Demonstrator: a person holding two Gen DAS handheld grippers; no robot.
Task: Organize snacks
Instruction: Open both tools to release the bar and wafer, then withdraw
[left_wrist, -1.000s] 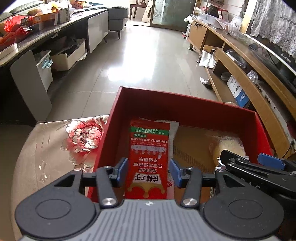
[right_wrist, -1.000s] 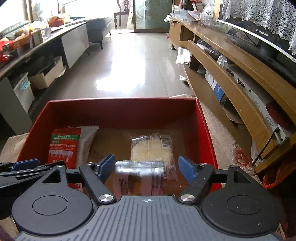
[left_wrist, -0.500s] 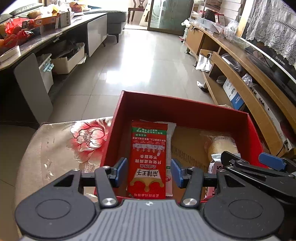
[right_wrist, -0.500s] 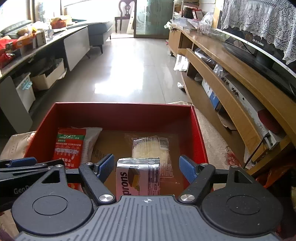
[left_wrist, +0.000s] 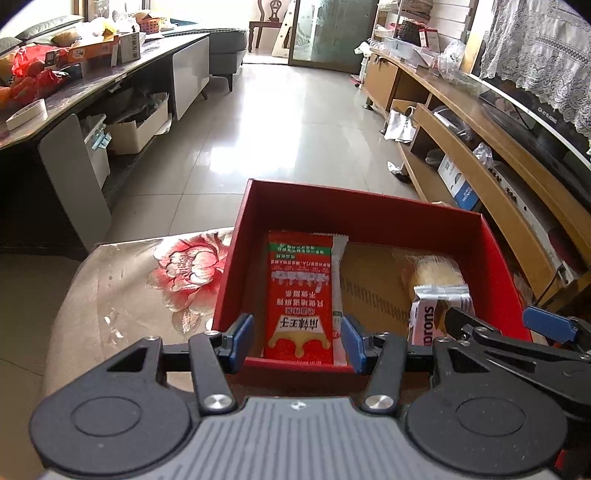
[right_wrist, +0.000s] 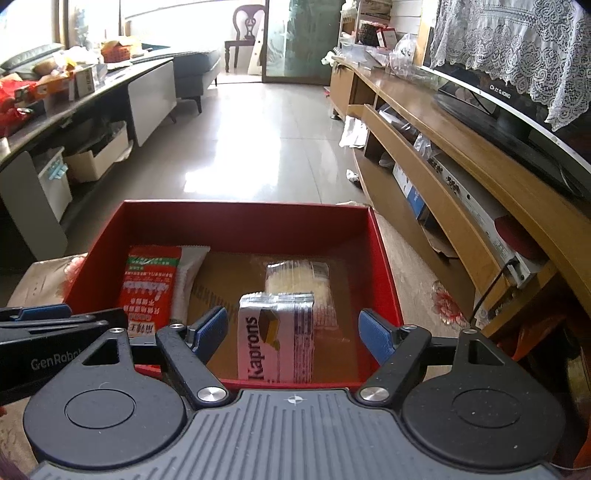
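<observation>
Tiled floor (left_wrist: 280, 122) stretches ahead; a flowered cloth (left_wrist: 147, 280) covers the near surface, and on it sits a red box (left_wrist: 369, 218). At the box's left lies a red snack packet (left_wrist: 299, 291) atop a white one. The left gripper (left_wrist: 297, 341) hovers over its near end, jaws parted and gripping nothing. Further right, a silver Kaprons pack (right_wrist: 277, 332) overlaps a clear pastry pack (right_wrist: 295, 277). The right gripper (right_wrist: 293, 330) stands wide, clear of the Kaprons pack.
</observation>
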